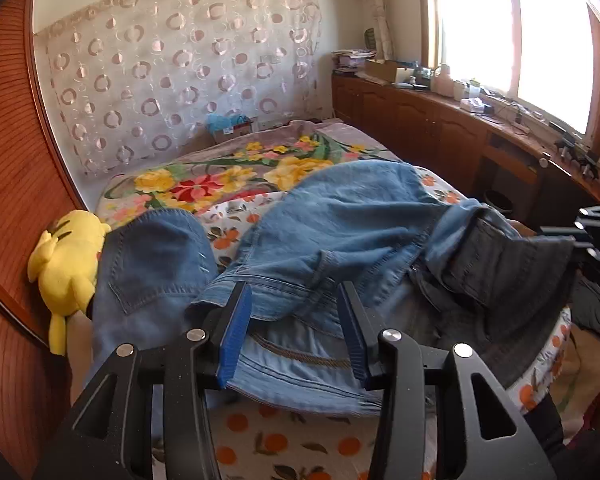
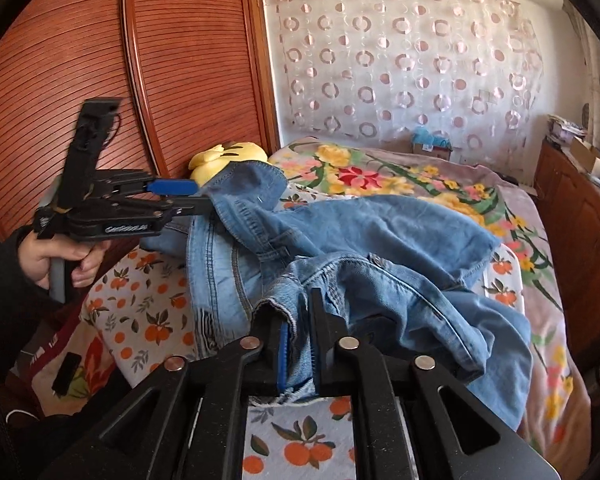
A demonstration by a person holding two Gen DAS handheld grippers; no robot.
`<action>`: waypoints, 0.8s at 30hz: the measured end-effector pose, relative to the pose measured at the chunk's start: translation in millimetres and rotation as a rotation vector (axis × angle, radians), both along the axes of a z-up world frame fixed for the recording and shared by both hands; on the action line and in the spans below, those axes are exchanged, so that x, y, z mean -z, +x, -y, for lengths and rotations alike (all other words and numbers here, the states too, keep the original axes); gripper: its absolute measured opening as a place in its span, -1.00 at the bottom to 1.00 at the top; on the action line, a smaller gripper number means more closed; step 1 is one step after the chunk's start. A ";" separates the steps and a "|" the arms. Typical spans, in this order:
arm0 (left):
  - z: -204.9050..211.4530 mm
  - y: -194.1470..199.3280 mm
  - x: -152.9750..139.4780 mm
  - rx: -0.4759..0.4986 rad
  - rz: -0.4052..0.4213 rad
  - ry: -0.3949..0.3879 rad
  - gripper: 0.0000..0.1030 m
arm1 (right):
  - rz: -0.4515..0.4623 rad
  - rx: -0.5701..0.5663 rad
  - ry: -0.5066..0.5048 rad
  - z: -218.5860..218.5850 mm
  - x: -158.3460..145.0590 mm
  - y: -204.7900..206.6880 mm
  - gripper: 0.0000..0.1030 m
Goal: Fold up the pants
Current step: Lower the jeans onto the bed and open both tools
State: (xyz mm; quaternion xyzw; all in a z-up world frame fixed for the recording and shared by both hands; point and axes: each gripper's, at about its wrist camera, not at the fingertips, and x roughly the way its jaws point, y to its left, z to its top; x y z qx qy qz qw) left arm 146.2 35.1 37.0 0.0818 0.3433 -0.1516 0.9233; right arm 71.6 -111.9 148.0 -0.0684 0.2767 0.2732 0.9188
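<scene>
Fingers of the left gripper (image 1: 294, 300) stand apart, blue pads facing each other, with the waistband of the pants (image 1: 340, 224) lying loose between them and neither pad pressing on it. On the right gripper (image 2: 300, 312) the fingers are nearly together, pinching a frayed denim edge between the blue pad and the black finger.

Those pants, light blue jeans, lie crumpled across the near part of the bed (image 1: 236, 432), partly on an orange-fruit print sheet and partly toward a flowered blanket (image 1: 220, 176) farther back. A yellow plush toy (image 1: 66, 264) sits at the bed's left edge, against the ribbed wooden wardrobe (image 1: 12, 140).

Only the right wrist view shows the person's hand (image 2: 60, 258) in a dark sleeve gripping the left tool's handle, and white lettering on that tool's side, too blurred to read. Only the left wrist view shows the bright window (image 1: 512, 36) and the cluttered wooden cabinet (image 1: 420, 120) beneath it, and the pants' back pocket. Both show the circle-patterned curtain (image 1: 180, 64) on the far wall.
</scene>
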 end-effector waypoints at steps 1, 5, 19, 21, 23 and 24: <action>0.4 -5.3 1.9 0.007 0.000 -0.007 -0.12 | -0.004 0.015 -0.002 0.7 -1.7 -1.1 -0.70; 6.7 -24.8 7.8 0.024 0.015 -0.024 -0.12 | -0.006 0.028 -0.038 0.6 -6.5 -7.6 -0.56; 13.0 -61.6 46.3 0.020 -0.011 -0.027 -0.12 | -0.069 0.027 -0.114 23.0 -21.0 -45.1 -0.26; 7.2 -61.5 52.4 0.002 -0.024 -0.035 -0.12 | -0.080 0.029 -0.136 24.0 -21.8 -52.7 -0.22; 0.5 -61.3 57.1 -0.019 -0.032 -0.042 -0.12 | -0.087 0.019 -0.149 24.6 -24.6 -61.4 -0.12; -4.4 -60.7 58.9 -0.023 -0.036 -0.050 -0.12 | -0.094 0.012 -0.157 24.1 -25.5 -65.3 -0.05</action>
